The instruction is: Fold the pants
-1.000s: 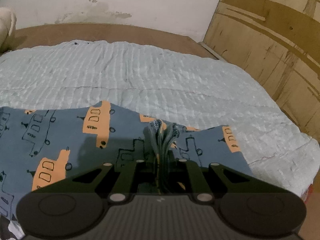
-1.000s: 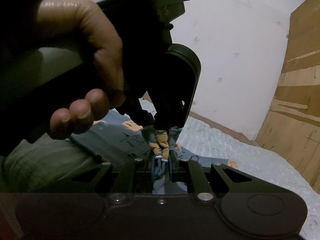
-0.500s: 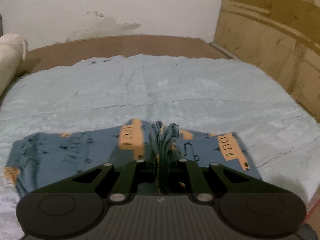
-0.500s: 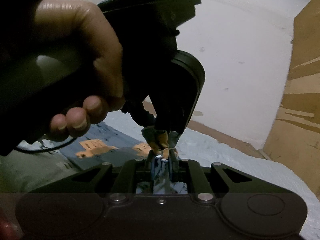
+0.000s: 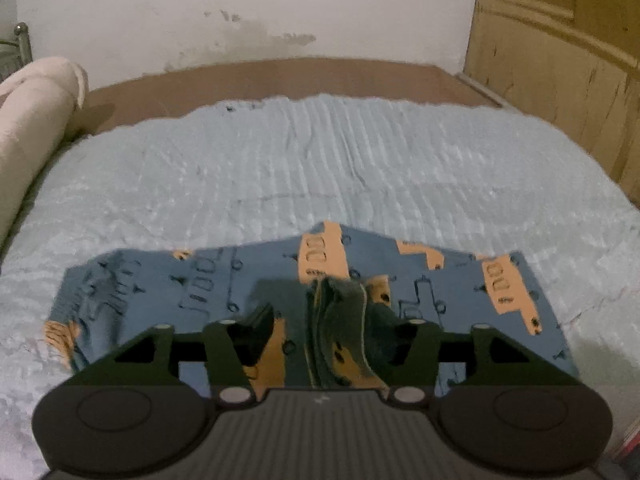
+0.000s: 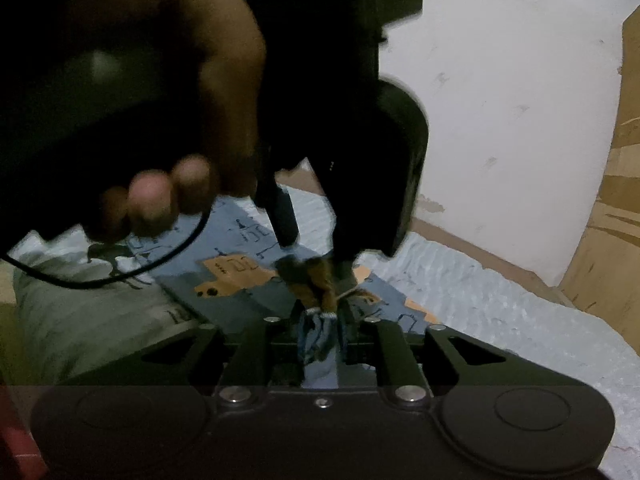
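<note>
Fingers (image 6: 156, 200) of the person's hand curl around the left gripper (image 6: 316, 244), its jaws opening over bunched blue boat-print pants (image 5: 216, 280) on the pale quilted bedspread (image 5: 320, 168); the right gripper (image 6: 322, 336), loosening, has fabric between its jaws, contact too blurred to judge.

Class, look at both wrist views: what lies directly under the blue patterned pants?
A pale blue textured bedspread lies under the blue patterned pants and spreads out past them on all sides. The part beneath the fabric is covered, so anything lying between them cannot be seen.

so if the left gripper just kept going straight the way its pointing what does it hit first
Most likely the pants: a bunched edge sits between the left gripper's opening jaws, with the blue bedspread beyond it. Depth is unclear.
</note>
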### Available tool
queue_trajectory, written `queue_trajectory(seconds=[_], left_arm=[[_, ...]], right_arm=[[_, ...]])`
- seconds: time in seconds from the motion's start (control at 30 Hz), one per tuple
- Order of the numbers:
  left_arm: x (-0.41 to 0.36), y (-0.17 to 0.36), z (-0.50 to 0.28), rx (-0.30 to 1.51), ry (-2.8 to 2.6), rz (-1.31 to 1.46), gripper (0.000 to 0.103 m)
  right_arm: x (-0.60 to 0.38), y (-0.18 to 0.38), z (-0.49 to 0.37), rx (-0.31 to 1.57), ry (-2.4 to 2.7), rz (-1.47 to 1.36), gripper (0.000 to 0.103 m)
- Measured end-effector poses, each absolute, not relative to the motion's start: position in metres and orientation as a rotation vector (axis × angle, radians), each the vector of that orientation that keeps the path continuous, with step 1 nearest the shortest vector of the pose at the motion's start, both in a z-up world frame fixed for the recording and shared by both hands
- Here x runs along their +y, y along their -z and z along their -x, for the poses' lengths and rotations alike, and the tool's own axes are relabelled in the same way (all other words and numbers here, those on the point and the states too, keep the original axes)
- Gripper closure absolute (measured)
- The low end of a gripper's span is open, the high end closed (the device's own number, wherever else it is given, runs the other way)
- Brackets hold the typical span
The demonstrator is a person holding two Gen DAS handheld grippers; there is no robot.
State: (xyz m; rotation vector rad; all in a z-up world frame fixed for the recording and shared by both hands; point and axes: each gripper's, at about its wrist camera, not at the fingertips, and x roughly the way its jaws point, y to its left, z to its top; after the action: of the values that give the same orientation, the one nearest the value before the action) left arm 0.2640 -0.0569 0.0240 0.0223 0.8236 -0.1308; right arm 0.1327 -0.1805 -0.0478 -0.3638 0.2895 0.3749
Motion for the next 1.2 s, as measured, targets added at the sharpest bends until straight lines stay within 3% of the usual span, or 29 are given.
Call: queue_trajectory(seconds=[0.1, 0.27, 0.33, 0.47, 0.93, 1.2], left_arm=[[-0.048, -0.039, -0.257, 0.796, 0.128, -0.002, 0.032], [-0.031, -0.075, -0.235, 0.726, 0.085, -0.021, 0.015], [-0.025, -0.089, -0.224, 0.711, 0.068, -0.041, 0.008], [-0.015, -0.107, -0.201, 0.687, 0.035, -0.090, 0.001], [-0.027, -0.011, -0.186, 0.635, -0.046, 0.034, 0.001], [-0.051, 0.036, -0.214, 0.651, -0.109, -0.116, 0.001]], right_arm=[[-0.179, 0.045, -0.132, 0.301, -0.396, 0.357, 0.072], [-0.185, 0.036, -0.119, 0.311, -0.431, 0.302, 0.038], [-0.190, 0.030, -0.114, 0.305, -0.435, 0.270, 0.029], [-0.200, 0.022, -0.100, 0.275, -0.416, 0.220, 0.001], [-0.260, 0.036, -0.097, 0.275, -0.170, 0.206, 0.001], [-0.299, 0.055, -0.157, 0.388, 0.050, 0.278, 0.001]])
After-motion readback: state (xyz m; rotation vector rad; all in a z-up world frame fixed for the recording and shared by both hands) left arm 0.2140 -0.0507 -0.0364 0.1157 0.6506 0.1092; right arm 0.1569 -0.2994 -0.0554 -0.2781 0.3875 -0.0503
